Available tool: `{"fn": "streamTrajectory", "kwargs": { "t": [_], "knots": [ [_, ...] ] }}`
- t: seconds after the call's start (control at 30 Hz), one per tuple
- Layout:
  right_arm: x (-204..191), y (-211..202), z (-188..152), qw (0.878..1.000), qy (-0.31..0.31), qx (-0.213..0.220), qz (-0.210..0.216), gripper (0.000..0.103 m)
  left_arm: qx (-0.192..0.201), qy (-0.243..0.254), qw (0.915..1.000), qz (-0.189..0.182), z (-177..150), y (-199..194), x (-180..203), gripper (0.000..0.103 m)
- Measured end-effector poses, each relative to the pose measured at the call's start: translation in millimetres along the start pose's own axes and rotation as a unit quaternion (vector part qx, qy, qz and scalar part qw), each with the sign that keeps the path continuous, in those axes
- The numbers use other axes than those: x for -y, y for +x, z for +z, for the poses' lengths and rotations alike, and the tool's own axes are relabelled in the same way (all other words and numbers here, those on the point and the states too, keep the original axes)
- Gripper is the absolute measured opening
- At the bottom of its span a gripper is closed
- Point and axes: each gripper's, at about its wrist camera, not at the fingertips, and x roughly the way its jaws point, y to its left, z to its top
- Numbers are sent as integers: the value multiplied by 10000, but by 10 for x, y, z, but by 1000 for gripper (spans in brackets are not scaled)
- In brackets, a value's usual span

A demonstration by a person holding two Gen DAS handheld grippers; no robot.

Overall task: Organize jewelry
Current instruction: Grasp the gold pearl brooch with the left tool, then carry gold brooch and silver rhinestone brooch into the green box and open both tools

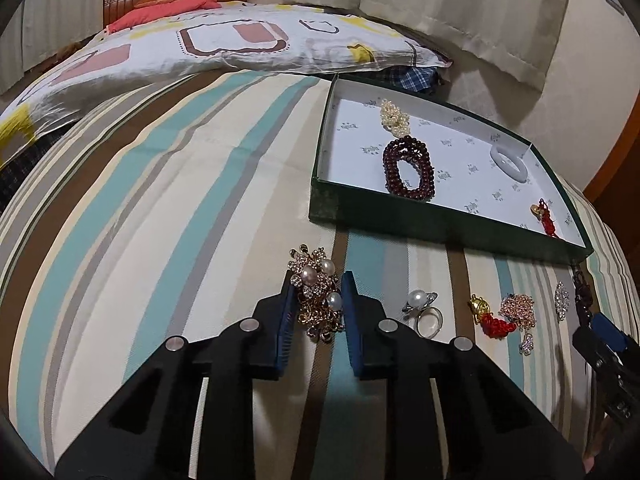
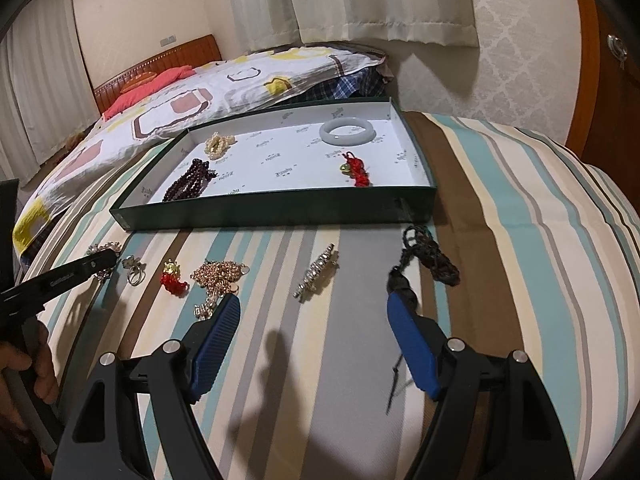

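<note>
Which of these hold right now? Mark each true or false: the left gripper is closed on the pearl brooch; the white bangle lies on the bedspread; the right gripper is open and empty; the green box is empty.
1. The left gripper is closed on the pearl brooch: true.
2. The white bangle lies on the bedspread: false, it lies inside the green box.
3. The right gripper is open and empty: true.
4. The green box is empty: false, it holds the bangle, a dark bead bracelet and other pieces.
</note>
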Motion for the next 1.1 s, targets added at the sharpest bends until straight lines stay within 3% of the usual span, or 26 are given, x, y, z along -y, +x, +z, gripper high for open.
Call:
{"fn": "streamTrajectory", "kwargs": {
  "t": [0.13,0.4,0.47,0.57,0.9,1.1],
  "knots": [
    [-7,108,82,9999,-39,-121,-16,56,5,-6,10000,7,-11,-9,-1,22],
    [34,277,160,9993,-25,-368,-53,36,6,0,10000,4,-11,-7,-3,22],
    [8,281,155,9992,-111,-388,-68,22,9,2,10000,9,-11,-9,-2,22],
    [-5,279,149,9990,-159,-407,-21,12,9,3,10000,3,-12,-10,-1,22],
    [20,175,144,9995,-144,-258,125,11,141,46,9999,-71,14,-114,3,22],
    [31,4,280,9997,-148,42,215,12,424,139,9986,-270,135,-345,152,22]
  ]
}}
